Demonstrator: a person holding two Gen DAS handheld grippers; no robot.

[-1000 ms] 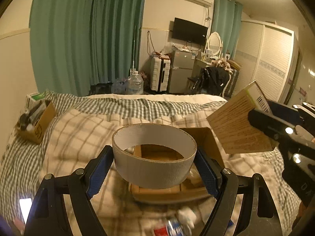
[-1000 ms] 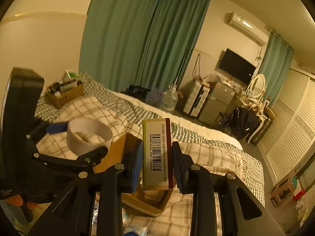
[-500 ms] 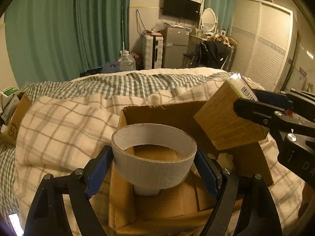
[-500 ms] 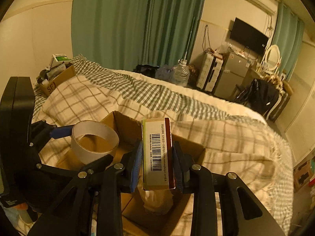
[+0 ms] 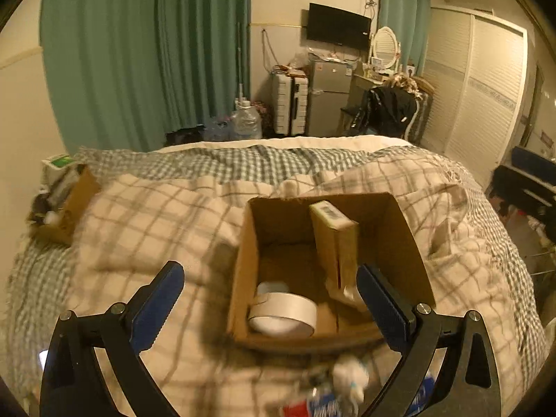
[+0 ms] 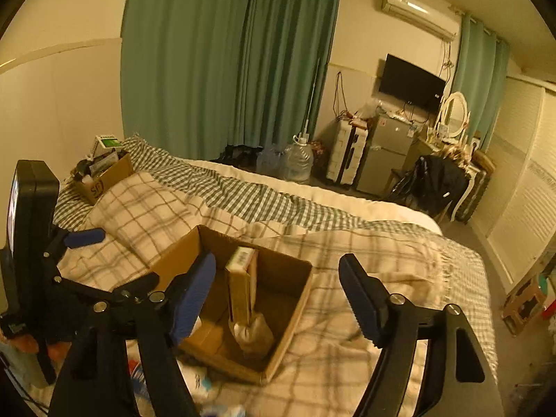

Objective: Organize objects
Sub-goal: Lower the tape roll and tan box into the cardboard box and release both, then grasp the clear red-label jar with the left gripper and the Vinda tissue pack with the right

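Note:
An open cardboard box (image 5: 410, 236) sits on the plaid bedcover; it also shows in the right wrist view (image 6: 295, 299). Inside it a roll of tape (image 5: 283, 316) lies flat near the front. A tan carton with a barcode (image 5: 335, 239) stands on end in the box, and it also shows in the right wrist view (image 6: 241, 285). My left gripper (image 5: 269, 299) is open and empty, just above the box's near side. My right gripper (image 6: 278, 292) is open and empty above the box. The left gripper's body (image 6: 52, 278) shows at the left of the right wrist view.
A second cardboard box (image 5: 66, 205) full of items sits at the bed's far left corner. Small packets and a bottle (image 5: 333, 392) lie on the cover in front of the box. Beyond the bed stand curtains, a water jug (image 5: 245, 121), a suitcase and a fridge.
Both grippers have opened. The tape roll has left my left gripper and the carton has left my right gripper; both now rest in the box. Both grippers have pulled back and up.

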